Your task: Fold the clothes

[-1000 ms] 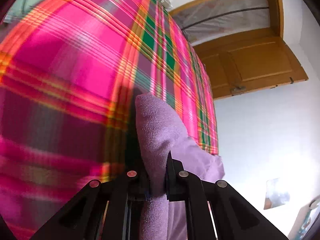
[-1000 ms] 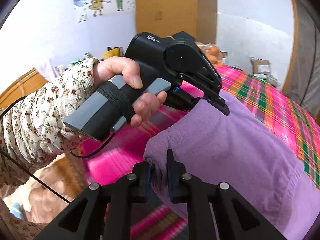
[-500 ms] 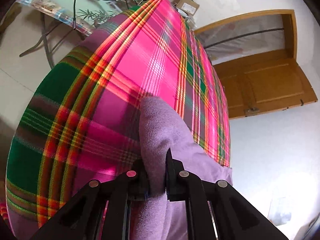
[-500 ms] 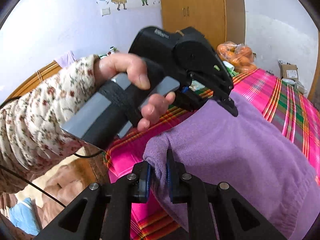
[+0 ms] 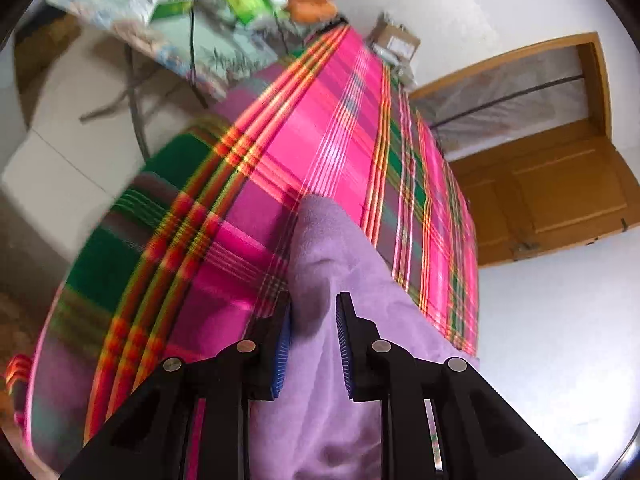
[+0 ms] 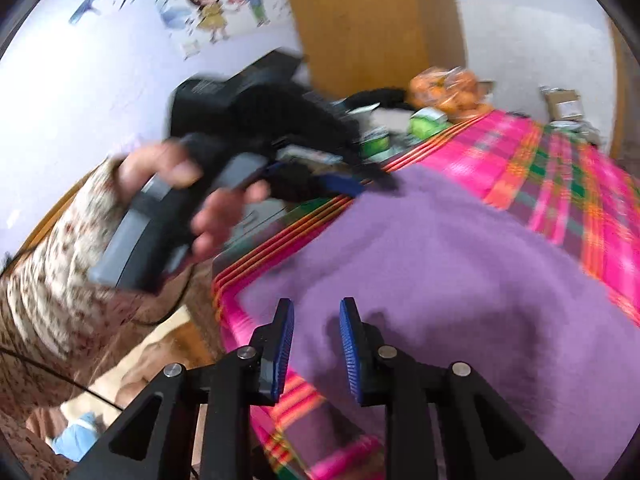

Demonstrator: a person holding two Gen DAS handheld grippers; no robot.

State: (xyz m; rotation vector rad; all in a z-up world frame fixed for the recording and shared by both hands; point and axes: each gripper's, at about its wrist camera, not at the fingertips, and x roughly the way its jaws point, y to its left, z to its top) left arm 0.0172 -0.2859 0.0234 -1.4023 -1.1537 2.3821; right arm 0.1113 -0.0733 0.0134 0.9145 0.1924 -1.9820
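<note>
I see the plaid bedsheet (image 5: 328, 152) filling both views. The purple garment (image 6: 460, 280) lies spread on it at the near corner. My left gripper (image 5: 312, 340) has jaws parted, a raised fold of the garment between them, not pinched. My right gripper (image 6: 316, 344) is parted too, over the garment's edge, holding nothing.

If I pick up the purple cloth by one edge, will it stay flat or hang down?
The purple cloth will probably hang down: it drapes in soft folds on the plaid bed cover. Its fuzzy surface likely grips well, not slippery. It looks thick, so perhaps a bit heavy for one tool.
</note>
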